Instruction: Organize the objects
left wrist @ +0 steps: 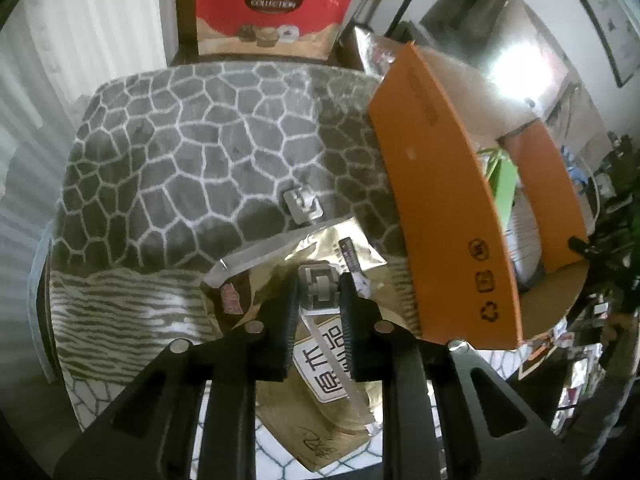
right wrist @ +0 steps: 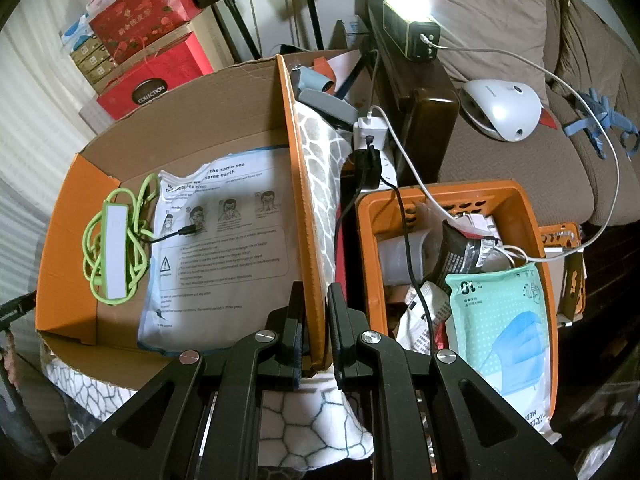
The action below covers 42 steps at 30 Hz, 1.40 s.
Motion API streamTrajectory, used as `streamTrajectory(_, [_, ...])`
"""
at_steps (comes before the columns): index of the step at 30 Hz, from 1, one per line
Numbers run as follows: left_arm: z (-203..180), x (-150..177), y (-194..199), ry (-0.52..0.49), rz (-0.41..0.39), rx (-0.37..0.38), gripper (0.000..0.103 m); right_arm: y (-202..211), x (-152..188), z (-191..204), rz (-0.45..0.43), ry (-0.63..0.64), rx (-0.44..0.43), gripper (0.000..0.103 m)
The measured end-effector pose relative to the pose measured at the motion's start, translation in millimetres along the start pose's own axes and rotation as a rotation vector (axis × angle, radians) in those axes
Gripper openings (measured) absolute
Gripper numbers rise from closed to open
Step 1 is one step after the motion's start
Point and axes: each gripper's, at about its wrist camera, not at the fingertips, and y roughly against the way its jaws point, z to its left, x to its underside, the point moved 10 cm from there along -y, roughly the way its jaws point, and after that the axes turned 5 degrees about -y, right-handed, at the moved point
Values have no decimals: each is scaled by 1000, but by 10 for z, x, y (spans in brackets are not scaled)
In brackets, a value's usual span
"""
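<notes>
Two small grey clips show in your left wrist view, and your left gripper (left wrist: 319, 280) has its jaws pressed on the nearer clip (left wrist: 320, 289), which sits on the upper end of a shiny gold foil pouch (left wrist: 304, 320). That gripper tilts steeply down, its ribbed black fingers (left wrist: 289, 312) flanking the clip on both sides. The pouch lies flat with its long axis running away from you, its crinkled sealed edge farthest out and a white label with printed characters between the fingers. The second clip (left wrist: 302, 207) lies loose just beyond the pouch on a plush grey blanket (left wrist: 192, 140) crossed by a white cobble pattern.

Your right gripper (right wrist: 316, 312) also points steeply down, and its jaws are clamped on the orange-faced wall (right wrist: 308, 200) of an open cardboard box (right wrist: 240, 112). That wall stands upright and runs straight away from you between the fingers. Inside the box lie a white printed mask packet (right wrist: 224, 240) and a white power strip (right wrist: 116, 248) wound in bright green cable (right wrist: 90, 248). Just right of the wall the same blanket hangs, and beyond it stands an orange plastic basket (right wrist: 366, 240) with perforated sides, crowded with packets, including a mint-green mask pack (right wrist: 500, 320). In the left view the box (left wrist: 448, 208) rises just right of the pouch.
</notes>
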Motion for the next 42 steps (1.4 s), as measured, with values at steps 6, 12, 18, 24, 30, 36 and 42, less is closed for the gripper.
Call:
streamTrajectory(6, [-106, -140, 234, -11, -52, 31, 14, 0, 0, -1, 0, 0, 0, 11])
streamTrajectory(12, [-367, -264, 405, -50, -81, 74, 14, -1, 0, 1, 0, 0, 1, 11])
streamTrajectory(18, [-779, -386, 436, -117, -84, 109, 14, 1, 1, -4, 0, 0, 1, 11])
streamTrajectory(24, [-1293, -502, 342, -187, -59, 164, 14, 1, 1, 2, 0, 0, 1, 11])
streamTrajectory(30, [-1757, -605, 117, -235, -3, 202, 14, 1, 1, 3, 0, 0, -1, 11])
streamTrajectory(36, [-2078, -719, -107, -268, 39, 192, 14, 4, 2, -1, 0, -1, -2, 11])
streamTrajectory(42, [-2318, -830, -400, -280, 70, 169, 14, 3, 2, 1, 0, -3, -4, 11])
